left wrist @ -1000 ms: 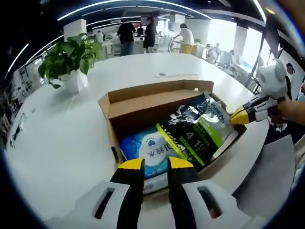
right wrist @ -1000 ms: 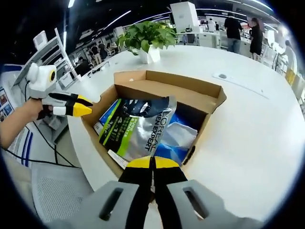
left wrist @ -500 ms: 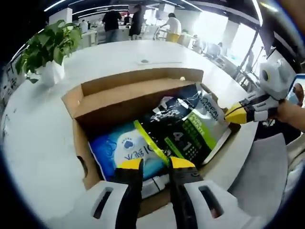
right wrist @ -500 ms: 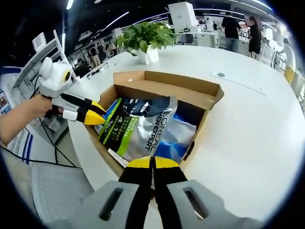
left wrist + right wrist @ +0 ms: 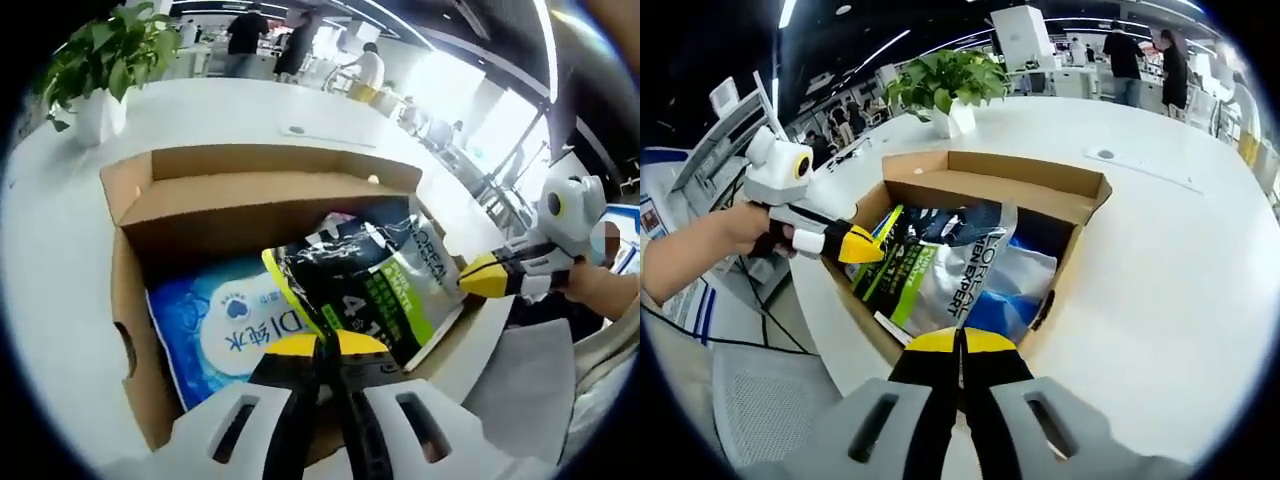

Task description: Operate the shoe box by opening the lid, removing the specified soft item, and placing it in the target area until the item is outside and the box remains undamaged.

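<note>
The silver, black and green soft plastic pouch (image 5: 385, 285) lies inside the open brown cardboard shoe box (image 5: 1040, 195), over a blue wipes pack (image 5: 225, 325). Judged light, floppy, slippery; pinch its green edge. Left gripper (image 5: 868, 246) jaws pinch there; right gripper (image 5: 960, 342) jaws closed, empty.

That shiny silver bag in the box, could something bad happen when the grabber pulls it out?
Maybe. The left gripper seems shut on the green edge of the L'Oreal pouch, a thin hold that might slip. The pouch lies over the blue wipes pack, which could get dragged along. The cardboard box sits near the table edge, so a hard pull might shift it or bend its wall.
</note>
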The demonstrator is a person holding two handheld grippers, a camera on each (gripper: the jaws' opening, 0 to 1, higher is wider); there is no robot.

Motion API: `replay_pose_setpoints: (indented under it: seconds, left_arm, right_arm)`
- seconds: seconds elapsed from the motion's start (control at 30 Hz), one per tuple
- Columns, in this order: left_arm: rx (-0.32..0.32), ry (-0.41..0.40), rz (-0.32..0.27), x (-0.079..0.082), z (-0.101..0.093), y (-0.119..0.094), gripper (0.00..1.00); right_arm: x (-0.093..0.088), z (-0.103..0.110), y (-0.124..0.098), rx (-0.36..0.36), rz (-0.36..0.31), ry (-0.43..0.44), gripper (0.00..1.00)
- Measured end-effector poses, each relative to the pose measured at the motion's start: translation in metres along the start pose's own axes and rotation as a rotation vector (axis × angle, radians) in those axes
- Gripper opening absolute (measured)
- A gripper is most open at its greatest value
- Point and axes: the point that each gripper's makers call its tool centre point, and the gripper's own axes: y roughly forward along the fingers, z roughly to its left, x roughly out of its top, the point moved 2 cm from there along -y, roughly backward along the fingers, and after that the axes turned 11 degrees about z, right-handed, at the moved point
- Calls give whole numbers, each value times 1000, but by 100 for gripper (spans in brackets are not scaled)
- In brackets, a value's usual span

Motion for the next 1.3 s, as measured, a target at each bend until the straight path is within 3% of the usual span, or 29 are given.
replay_pose_setpoints:
  seconds: [0.4,0.67,1.07,1.3]
  left_arm:
    - [18,47,-71,23,-15,-22,0]
    - [15,79,-87,39,-30,-28,0]
    - [19,170,-68,56,-60,-22,0]
    - [5,190,-94,67,-77,-18,0]
  right_arm:
    - [7,1,-14,21,-44,33,0]
    - [14,-7,-31,12,-80,46,0]
    - [15,-29,-62,-10,-121,101,0]
    - [13,-42,-76,-28,-144,136,0]
